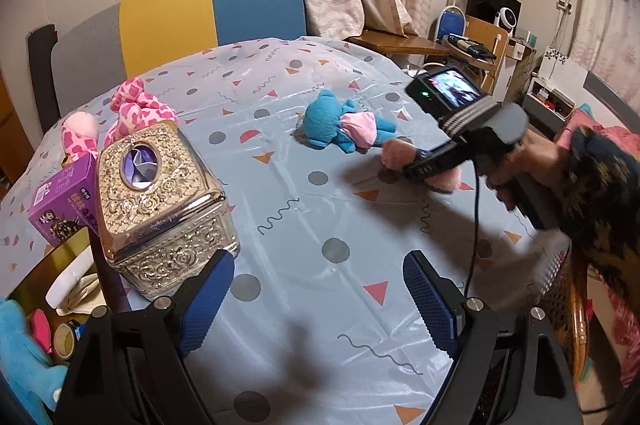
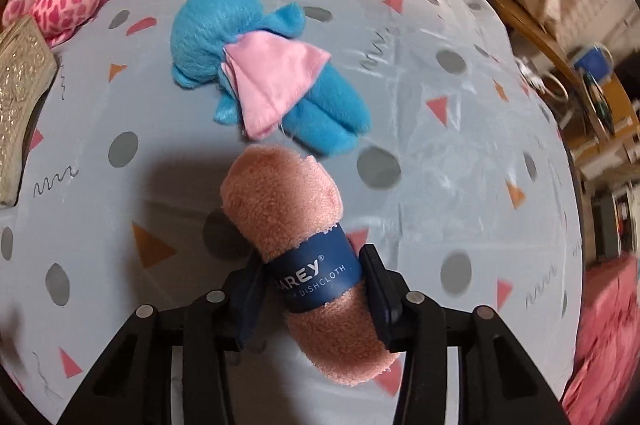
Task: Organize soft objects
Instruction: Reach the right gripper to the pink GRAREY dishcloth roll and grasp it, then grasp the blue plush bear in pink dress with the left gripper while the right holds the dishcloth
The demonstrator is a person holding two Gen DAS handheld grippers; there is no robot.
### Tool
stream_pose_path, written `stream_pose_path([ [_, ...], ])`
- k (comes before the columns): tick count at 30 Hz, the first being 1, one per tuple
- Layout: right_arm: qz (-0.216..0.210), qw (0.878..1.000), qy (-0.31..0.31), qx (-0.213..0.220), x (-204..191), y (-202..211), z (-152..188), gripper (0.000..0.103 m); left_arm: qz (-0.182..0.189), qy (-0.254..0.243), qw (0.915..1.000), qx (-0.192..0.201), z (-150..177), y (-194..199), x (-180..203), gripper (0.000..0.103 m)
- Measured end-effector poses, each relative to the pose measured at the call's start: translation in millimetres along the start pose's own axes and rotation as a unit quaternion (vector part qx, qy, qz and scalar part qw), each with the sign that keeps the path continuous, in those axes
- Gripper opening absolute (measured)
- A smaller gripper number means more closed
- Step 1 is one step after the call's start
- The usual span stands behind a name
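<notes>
My right gripper (image 2: 314, 289) is clamped on the rolled pink dishcloth (image 2: 296, 225) at its blue band, held over the table (image 2: 460, 153), just beside the blue plush toy (image 2: 256, 65). My left gripper (image 1: 316, 305) hangs open, nothing between. Pink spotted plush (image 1: 136, 109) sits behind the silver tissue box (image 1: 160, 201).

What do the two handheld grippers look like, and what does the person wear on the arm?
The left gripper has a black frame with silver bolts and blue textured pads. The right gripper is also black with dark blue pads; the left wrist view shows a small lit screen on it, a grey striped strap and a black cable. The sleeve is dark with a yellowish pattern.
</notes>
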State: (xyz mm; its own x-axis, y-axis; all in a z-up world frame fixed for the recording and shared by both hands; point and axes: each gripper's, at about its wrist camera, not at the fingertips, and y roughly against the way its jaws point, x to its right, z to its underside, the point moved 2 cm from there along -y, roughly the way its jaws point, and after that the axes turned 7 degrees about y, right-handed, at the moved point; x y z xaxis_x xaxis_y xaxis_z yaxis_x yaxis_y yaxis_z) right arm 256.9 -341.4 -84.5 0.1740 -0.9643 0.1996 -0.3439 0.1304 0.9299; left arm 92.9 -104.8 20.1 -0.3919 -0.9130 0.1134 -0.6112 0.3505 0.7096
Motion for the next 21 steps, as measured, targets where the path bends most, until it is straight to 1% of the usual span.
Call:
stream_pose_path([
  [1, 0.001, 1.0, -0.016, 0.001, 2.0, 2.9, 3.7, 0.045, -0.003, 0.0, 1.0, 0.001, -1.9, -0.8, 0.5, 0.087],
  [2, -0.005, 0.999, -0.05, 0.006, 8.2, 6.7, 9.1, 0.045, -0.004, 0.0, 1.0, 0.002, -3.5, -1.6, 1.1, 0.087],
  [4, -0.018, 0.993, -0.117, 0.015, 23.4, 10.3, 17.6, 0.045, -0.006, -0.001, 1.0, 0.001, -7.1, -4.2, 2.8, 0.087],
  [5, -0.02, 0.987, -0.16, 0.022, 34.3, 11.8, 24.4, 0.045, -0.008, -0.002, 1.0, 0.0, -9.7, -5.7, 4.6, 0.087],
  [6, -0.017, 0.983, -0.181, 0.022, 41.8, 11.5, 28.1, 0.045, -0.008, -0.004, 1.0, 0.002, -12.3, -6.4, 6.7, 0.087],
  [7, -0.005, 0.98, -0.2, 0.016, 49.9, 9.9, 32.5, 0.045, -0.009, -0.006, 0.9999, 0.004, -14.5, -6.5, 8.3, 0.087],
  [8, 0.003, 0.979, -0.205, 0.012, 53.2, 8.0, 33.5, 0.046, -0.01, -0.007, 0.9999, 0.007, -17.6, -6.4, 10.4, 0.088],
  [11, 0.002, 0.979, -0.203, -0.013, 54.5, -3.4, 40.0, 0.048, -0.012, -0.004, 0.9998, 0.016, -25.8, -5.4, 14.8, 0.09],
  [13, 0.017, 0.982, -0.187, -0.016, 51.7, -4.5, 38.6, 0.049, -0.012, -0.004, 0.9997, 0.02, -29.9, -4.3, 17.8, 0.09],
  [15, 0.022, 0.984, -0.179, -0.016, 48.9, -4.0, 38.9, 0.049, -0.013, -0.01, 0.9996, 0.025, -33.6, -4.1, 21.9, 0.09],
  [19, 0.007, 0.981, -0.193, -0.016, 56.2, -5.5, 41.5, 0.049, -0.015, -0.02, 0.9993, 0.027, -38.5, -6.5, 28.6, 0.09],
  [20, 0.005, 0.981, -0.195, -0.016, 52.2, -11.5, 34.9, 0.049, -0.016, -0.023, 0.9992, 0.027, -39.8, -7.6, 30.0, 0.09],
  [21, 0.004, 0.981, -0.196, -0.016, 52.9, -11.5, 35.2, 0.049, -0.016, -0.025, 0.9992, 0.027, -40.6, -8.7, 30.9, 0.09],
])
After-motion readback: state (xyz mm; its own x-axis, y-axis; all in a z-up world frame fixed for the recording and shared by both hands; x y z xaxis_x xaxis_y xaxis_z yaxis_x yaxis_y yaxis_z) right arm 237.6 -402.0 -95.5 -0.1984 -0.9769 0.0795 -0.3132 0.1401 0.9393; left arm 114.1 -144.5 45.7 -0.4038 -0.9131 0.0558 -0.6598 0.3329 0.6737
